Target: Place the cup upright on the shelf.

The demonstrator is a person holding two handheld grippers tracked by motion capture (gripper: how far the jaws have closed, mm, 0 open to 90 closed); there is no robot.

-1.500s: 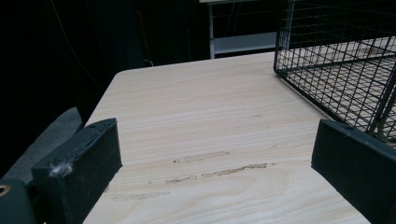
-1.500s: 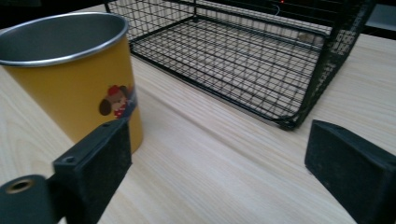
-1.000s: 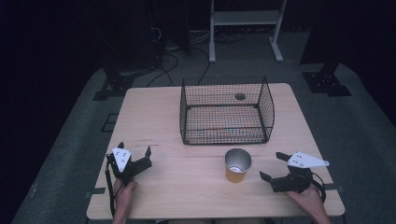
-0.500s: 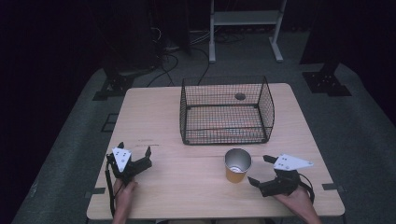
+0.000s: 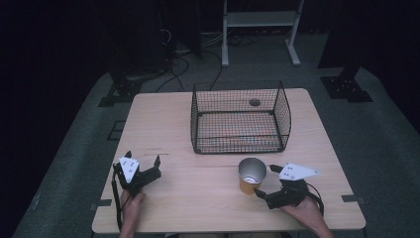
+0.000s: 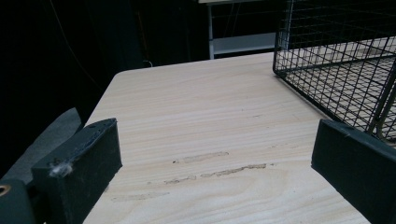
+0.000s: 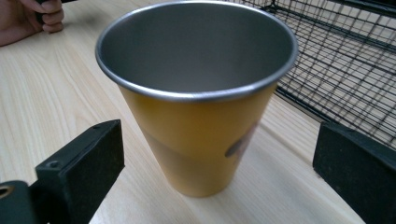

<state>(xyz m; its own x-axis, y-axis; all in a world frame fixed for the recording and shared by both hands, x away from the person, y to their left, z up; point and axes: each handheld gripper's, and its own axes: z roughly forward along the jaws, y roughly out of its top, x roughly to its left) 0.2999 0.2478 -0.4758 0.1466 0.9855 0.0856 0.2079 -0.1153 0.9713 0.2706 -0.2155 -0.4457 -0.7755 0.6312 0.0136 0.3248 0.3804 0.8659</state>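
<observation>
Right gripper view puts the yellow cup (image 7: 196, 107) dead ahead of my right hand-held gripper (image 7: 219, 177); its jaws stand wide apart, one on each side of the cup's lower body, and I see clear wood between each pad and the cup wall, so nothing is gripped; the cup stands upright on the counter (image 7: 42, 98), its steel-lined mouth open and empty; a dark mark sits on its side, too blurred to read. Behind and to the right of the cup runs the black wire basket (image 7: 341, 60); at the top left corner I catch the fingers of the other hand (image 7: 32, 18).

From the high view, the right hand-held gripper (image 5: 263, 181) lies near the counter's front edge with the cup (image 5: 251, 175) just beyond its tips; the basket (image 5: 239, 118) sits past the cup, toward the far side; the left hand-held gripper (image 5: 143, 161) rests well apart at the front left.

Left gripper view shows that gripper's (image 6: 215, 172) jaws likewise spread wide over bare wood, holding nothing; the basket corner (image 6: 341, 60) stands at the right.
</observation>
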